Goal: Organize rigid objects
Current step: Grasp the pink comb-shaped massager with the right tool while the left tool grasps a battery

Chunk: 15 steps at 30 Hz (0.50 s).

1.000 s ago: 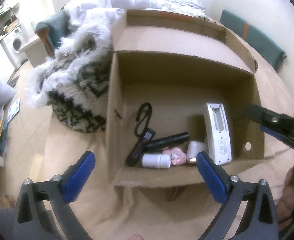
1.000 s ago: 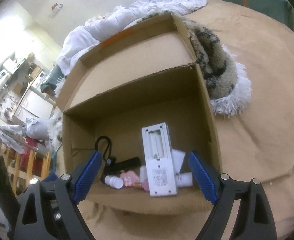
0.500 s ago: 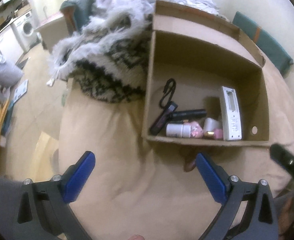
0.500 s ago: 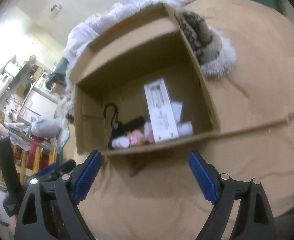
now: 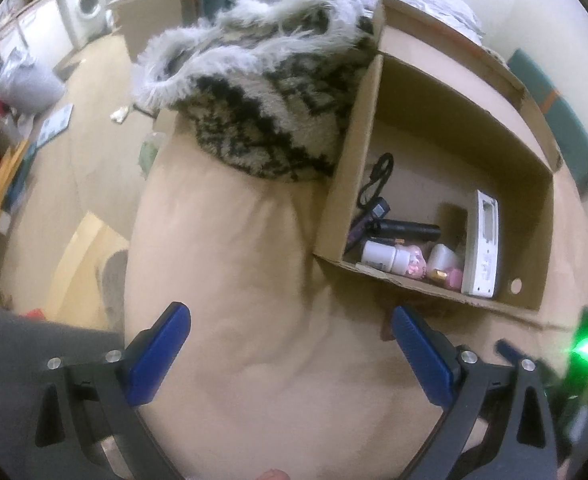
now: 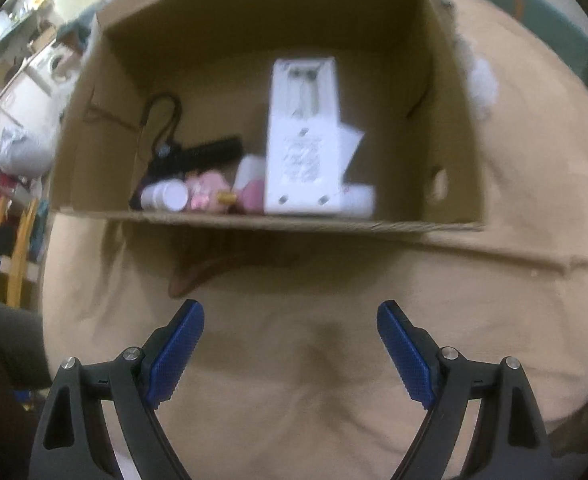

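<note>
Cardboard box (image 6: 253,220): ahead of your right gripper (image 6: 289,344), stuff piled at near wall.
Grippers: both wide, empty; left gripper (image 5: 289,344) too.
Risk: near wall blocks you, box tips.

The tan bedcover (image 6: 294,360) in front of the cardboard box (image 6: 454,128) is bare, so a gripper can pass freely there. The box is open at the top. Its near wall (image 6: 253,222) is low but stands across the way in. Inside, the small things crowd against this near wall: a white bottle (image 6: 165,196), a black cylinder (image 6: 213,150), a tall white device (image 6: 304,140). The back part of the floor is free. On the box's left side, a furry blanket (image 5: 261,92) presses against its wall.
</note>
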Available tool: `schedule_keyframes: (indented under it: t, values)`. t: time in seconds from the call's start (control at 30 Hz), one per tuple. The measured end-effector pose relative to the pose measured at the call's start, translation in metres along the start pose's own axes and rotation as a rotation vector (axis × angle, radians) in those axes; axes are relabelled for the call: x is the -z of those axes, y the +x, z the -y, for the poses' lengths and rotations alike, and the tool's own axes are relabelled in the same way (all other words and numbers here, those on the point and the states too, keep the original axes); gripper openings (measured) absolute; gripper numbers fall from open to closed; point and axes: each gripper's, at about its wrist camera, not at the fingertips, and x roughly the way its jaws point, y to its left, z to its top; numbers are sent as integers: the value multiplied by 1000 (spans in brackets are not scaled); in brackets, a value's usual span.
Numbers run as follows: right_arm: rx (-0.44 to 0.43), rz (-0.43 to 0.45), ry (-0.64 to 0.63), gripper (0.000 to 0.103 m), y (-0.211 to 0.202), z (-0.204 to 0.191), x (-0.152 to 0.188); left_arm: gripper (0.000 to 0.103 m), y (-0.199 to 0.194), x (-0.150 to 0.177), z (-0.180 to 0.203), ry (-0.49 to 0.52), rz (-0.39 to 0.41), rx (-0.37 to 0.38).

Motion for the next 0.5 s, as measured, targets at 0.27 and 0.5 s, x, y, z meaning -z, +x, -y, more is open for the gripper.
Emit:
schedule_keyframes:
  t: [0.27, 0.5]
  values:
    - [-41, -6, 22, 103, 32, -21, -14, 100, -1, -5, -11, -75, -16, 23]
    - [70, -101, -37, 103, 75, -49, -36, 100, 1, -5, -13, -76, -26, 19]
